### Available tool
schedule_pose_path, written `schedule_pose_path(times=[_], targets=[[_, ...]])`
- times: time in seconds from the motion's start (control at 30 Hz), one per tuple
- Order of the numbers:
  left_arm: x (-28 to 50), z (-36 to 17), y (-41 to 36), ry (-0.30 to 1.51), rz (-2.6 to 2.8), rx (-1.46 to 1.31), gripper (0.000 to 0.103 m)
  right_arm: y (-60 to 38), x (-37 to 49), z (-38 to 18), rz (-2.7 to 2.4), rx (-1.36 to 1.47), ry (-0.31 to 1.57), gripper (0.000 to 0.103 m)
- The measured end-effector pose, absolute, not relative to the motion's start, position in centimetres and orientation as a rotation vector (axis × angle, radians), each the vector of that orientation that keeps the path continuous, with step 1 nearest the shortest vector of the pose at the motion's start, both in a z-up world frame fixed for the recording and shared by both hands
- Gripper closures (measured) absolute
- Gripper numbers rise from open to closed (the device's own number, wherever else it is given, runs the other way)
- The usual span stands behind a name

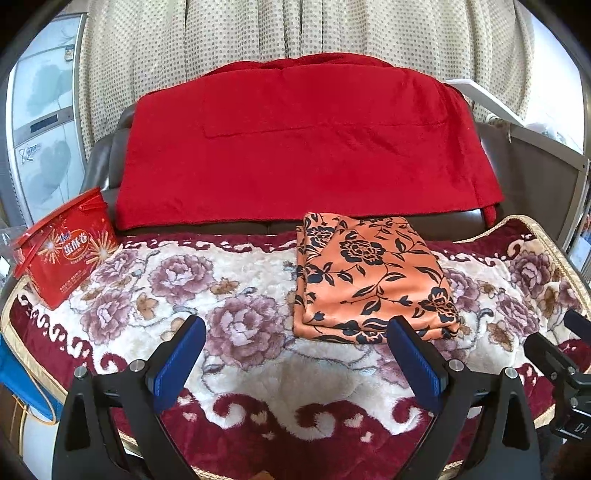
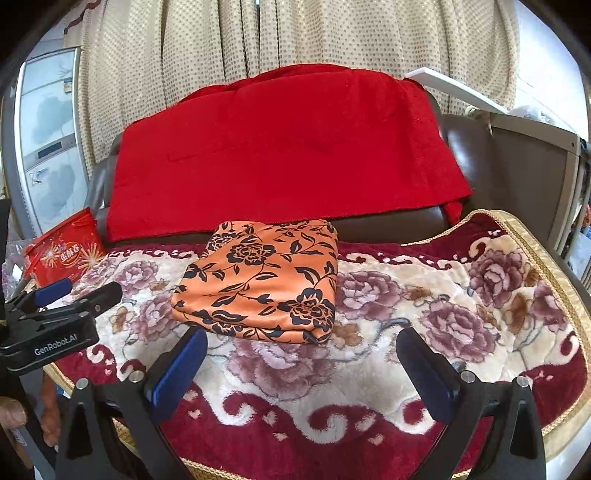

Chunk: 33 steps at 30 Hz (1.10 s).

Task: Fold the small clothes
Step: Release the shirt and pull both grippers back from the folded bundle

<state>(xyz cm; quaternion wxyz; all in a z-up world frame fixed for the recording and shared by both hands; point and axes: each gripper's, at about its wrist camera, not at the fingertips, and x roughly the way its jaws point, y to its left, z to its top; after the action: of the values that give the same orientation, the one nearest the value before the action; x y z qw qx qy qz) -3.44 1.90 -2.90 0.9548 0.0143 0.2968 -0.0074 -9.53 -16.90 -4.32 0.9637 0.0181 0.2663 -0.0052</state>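
Dotted curtain [image 1: 295, 33] fills the upper frame; red blanket [image 1: 306, 147] drapes the sofa back below it; flowered plush cover [image 1: 258, 376] spans the lower half; folded orange cloth [image 1: 373, 280] lies centre-right on it; red box [image 1: 66, 251] at left edge; left gripper [image 1: 295, 365] spread wide, holding nothing; right gripper [image 2: 301, 373] likewise wide, empty, just short of the cloth.

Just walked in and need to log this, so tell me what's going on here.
A person holds a two-finger gripper in each hand over a floral blanket. The orange floral garment lies on it, already folded into a compact rectangle. Both the left gripper and the right gripper are open and empty, hovering just short of its near edge, touching nothing. A red box sits off to the left.
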Motion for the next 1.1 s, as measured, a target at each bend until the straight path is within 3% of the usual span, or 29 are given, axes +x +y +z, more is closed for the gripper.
schedule_pose_path(times=[1.1], targets=[[-0.8,-2.9,1.0,0.589,-0.026,0.067,0.002,-16.2,-5.4,-5.4,-0.016,-0.006,0.593,0.0]])
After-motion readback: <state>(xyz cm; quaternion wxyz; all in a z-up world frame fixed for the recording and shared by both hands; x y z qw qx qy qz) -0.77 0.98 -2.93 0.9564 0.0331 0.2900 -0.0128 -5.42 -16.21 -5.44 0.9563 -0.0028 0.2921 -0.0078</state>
